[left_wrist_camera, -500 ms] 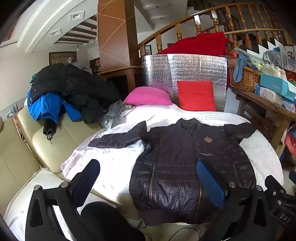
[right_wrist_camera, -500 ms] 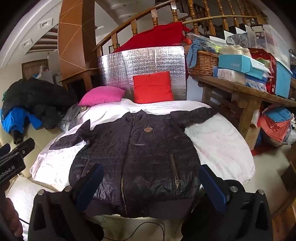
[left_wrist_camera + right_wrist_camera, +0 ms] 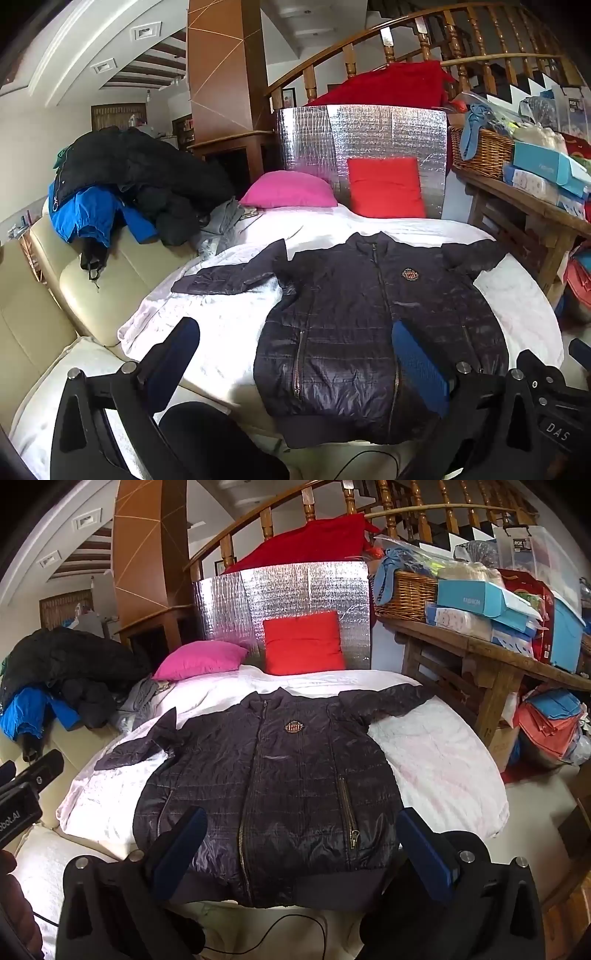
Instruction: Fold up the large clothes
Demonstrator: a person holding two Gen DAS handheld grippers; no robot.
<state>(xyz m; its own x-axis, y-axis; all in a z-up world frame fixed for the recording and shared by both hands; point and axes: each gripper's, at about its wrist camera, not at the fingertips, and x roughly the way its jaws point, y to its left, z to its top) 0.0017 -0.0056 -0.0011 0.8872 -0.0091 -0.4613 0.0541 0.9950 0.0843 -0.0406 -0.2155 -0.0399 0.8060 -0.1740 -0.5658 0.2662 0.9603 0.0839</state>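
Observation:
A dark quilted zip jacket (image 3: pixel 373 325) (image 3: pixel 273 790) lies flat, front up, on the white sheet (image 3: pixel 221 321) (image 3: pixel 436 760), sleeves spread to both sides and hem toward me. My left gripper (image 3: pixel 295 339) hovers open above the jacket's near left part, nothing between its blue pads (image 3: pixel 417 365). In the right wrist view my right gripper (image 3: pixel 299 830) is open too, over the hem, holding nothing. The body of the left gripper (image 3: pixel 22 790) shows at that view's left edge.
A pile of dark and blue coats (image 3: pixel 122 184) sits on the cream sofa (image 3: pixel 85 288) at left. Pink (image 3: pixel 288 190) and red (image 3: pixel 384 186) pillows lean at the far end. A cluttered wooden table (image 3: pixel 491 653) stands on the right. A black cable (image 3: pixel 266 938) runs below the hem.
Both views sit slightly nearer to the jacket than before. The jacket lies as it did and both grippers stay open.

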